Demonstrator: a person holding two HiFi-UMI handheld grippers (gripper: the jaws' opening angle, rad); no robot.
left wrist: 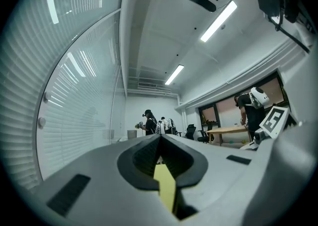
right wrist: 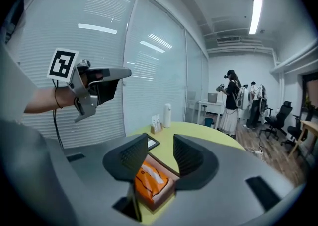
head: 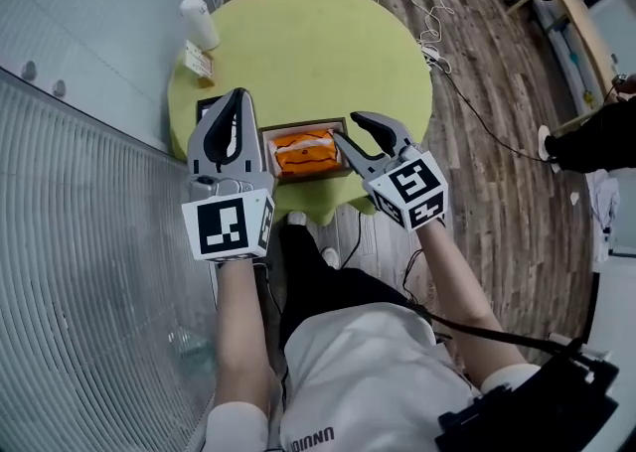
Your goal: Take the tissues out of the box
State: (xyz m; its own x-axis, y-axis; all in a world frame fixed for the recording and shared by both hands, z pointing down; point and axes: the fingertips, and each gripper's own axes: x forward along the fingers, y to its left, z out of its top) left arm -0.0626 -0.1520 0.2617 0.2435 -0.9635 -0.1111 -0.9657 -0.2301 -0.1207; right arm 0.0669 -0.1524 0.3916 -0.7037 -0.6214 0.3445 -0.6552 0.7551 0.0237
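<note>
- Tissue pack (head: 303, 154), orange, lies inside the open box (head: 303, 125); the box stands on the round yellow-green table (head: 318, 53) at the edge nearest the person.
- Right gripper (head: 345, 127) is held over the right end of the box. Its jaws stand moderately apart with nothing clamped between them.
- In the right gripper view, the pack (right wrist: 151, 183) and the box rim (right wrist: 166, 168) show below the gap of the right gripper (right wrist: 156, 153). Contact with the pack cannot be told.
- Left gripper (head: 238, 94) is held just left of the box, above the table. Its jaws are closed tip to tip and hold nothing.
- In the left gripper view, the left gripper (left wrist: 160, 136) points out into the room, with only a strip of yellow table visible behind the closed jaws.
- White bottle (head: 199, 23) stands upright at the far left edge of the table, with a small card stand (head: 199, 63) just beside it.
- Dark flat frame (right wrist: 151, 143) lies on the table beside the box, on its left side.
</note>
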